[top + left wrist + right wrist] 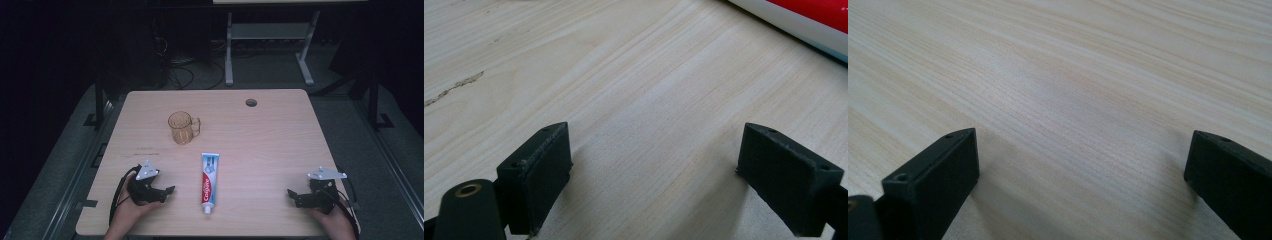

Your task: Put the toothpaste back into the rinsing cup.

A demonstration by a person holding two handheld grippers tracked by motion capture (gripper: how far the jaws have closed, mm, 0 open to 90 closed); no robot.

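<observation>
Toothpaste [208, 182] lying lengthwise, cap toward the person, mug [182, 127] beyond it, left gripper [167, 191] and right gripper [292, 194] flanking it, jaws apart, empty.

High view sat above the near edge, looking forward and down over the whole table [260, 130]. Left gripper view rode low, very close to the wood, catching the toothpaste tube [804, 20] seen from above too. Right gripper view likewise skimmed bare tabletop.
</observation>
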